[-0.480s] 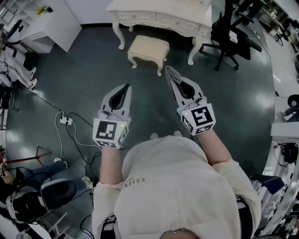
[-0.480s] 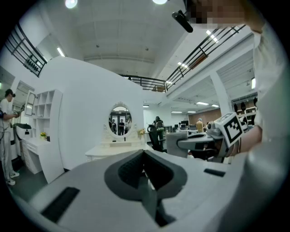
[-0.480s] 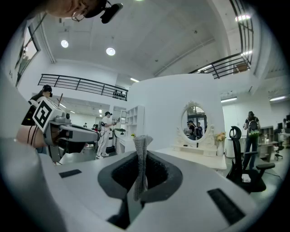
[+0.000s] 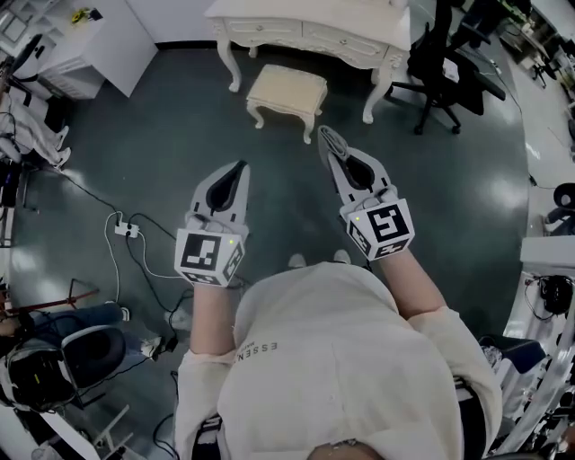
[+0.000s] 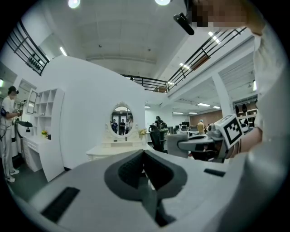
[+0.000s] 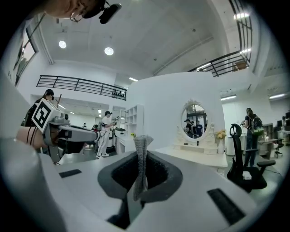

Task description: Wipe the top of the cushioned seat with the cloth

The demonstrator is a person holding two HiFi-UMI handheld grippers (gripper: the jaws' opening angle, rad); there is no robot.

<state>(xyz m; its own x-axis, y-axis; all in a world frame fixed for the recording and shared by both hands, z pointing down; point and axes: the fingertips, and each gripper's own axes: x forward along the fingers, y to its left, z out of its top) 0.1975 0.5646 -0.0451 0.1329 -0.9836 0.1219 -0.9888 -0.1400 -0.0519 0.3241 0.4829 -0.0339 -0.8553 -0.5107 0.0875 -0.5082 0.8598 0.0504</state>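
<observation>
The cream cushioned seat (image 4: 286, 93) stands on the dark floor in front of the white dressing table (image 4: 310, 25), well ahead of both grippers. I hold both grippers at chest height, pointing toward it. My right gripper (image 4: 324, 136) (image 6: 140, 152) is shut on a grey knitted cloth (image 6: 139, 165), which sticks up as a thin strip between its jaws. My left gripper (image 4: 241, 167) (image 5: 144, 153) is shut with nothing in it. No cloth touches the seat.
A black office chair (image 4: 442, 70) stands right of the dressing table. White cables and a power strip (image 4: 125, 232) lie on the floor at the left. A white cabinet (image 4: 97, 43) is at the far left. A person and a chair (image 4: 65, 358) are at the lower left.
Both grippers stay almost where they were, the left one a touch lower. The person and chair at the lower left have shifted.
</observation>
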